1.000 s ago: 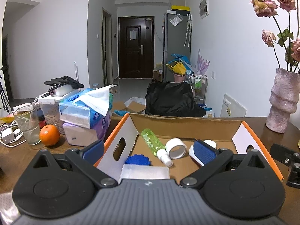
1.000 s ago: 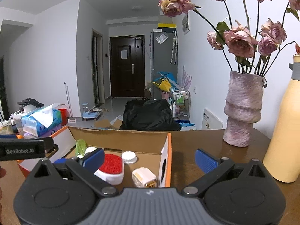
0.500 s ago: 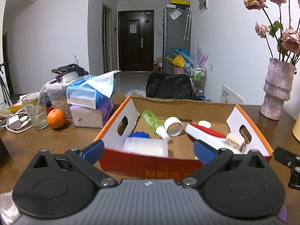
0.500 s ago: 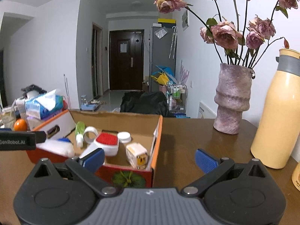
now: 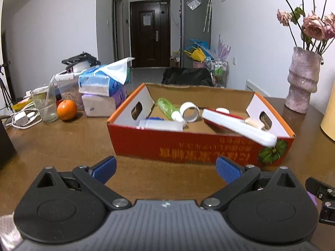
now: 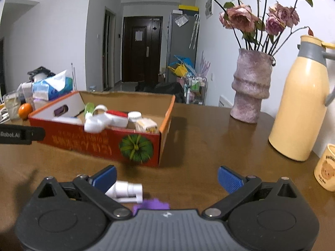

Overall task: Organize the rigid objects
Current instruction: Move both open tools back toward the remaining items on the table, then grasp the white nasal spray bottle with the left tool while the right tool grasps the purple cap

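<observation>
Your right gripper point(image 6: 166, 175), jaws spread and empty, hovers over a white plastic pump nozzle point(image 6: 125, 191) at seven o'clock; the red cardboard box point(image 6: 100, 138) sits at eleven. Closing off-centre could skid it away.

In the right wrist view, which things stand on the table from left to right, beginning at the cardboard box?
cardboard box → pink vase → yellow thermos jug → bear mug

This is a home: a hallway with a dark front door point(image 5: 149, 39), a fridge point(image 5: 195, 29), and a flower vase point(image 5: 302, 79) on the desk point(image 5: 62, 138).
</observation>
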Demonstrator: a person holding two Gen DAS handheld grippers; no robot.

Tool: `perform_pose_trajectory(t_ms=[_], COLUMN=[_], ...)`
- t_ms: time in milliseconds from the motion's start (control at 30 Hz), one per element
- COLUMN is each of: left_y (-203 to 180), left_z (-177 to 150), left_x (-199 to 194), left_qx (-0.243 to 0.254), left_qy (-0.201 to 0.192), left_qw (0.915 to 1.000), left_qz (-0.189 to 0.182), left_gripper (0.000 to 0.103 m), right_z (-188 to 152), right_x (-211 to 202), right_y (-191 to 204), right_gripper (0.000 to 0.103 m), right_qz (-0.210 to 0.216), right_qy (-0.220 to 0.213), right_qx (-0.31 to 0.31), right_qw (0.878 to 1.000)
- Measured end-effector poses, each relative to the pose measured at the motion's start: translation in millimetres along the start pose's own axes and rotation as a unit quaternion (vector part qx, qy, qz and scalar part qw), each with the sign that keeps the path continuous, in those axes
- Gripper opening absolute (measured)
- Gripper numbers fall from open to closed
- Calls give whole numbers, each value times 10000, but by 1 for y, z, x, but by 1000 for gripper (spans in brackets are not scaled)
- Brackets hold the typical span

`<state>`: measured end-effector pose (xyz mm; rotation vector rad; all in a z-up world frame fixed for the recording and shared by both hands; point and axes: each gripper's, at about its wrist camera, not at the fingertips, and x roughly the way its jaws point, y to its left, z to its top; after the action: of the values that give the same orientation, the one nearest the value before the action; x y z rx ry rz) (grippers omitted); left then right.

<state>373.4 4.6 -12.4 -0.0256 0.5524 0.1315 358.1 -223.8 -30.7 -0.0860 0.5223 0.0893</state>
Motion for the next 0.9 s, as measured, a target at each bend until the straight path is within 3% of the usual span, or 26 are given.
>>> perform_pose_trajectory(t_ms=[300,567,900], left_y=[-4,-9,-9], left_z=[-23,-38,-38], left_x=[-8,-13,-9], left_qx=[43,144,106], left_qy=[259,441,521], left_qw=[9997,9988,9985], left_qz=[-29,-129,-135], left_gripper=[103,103,103], right_z=[-28,-33,-33], right_x=[-5,-1,13], right_y=[-4,-4,-2], right_gripper=[103,101,89], right_qz=[36,112,140], right_qy=[390,519,633], right_qx=[-149,-144,-67], right_qw=[9991,9985,9979])
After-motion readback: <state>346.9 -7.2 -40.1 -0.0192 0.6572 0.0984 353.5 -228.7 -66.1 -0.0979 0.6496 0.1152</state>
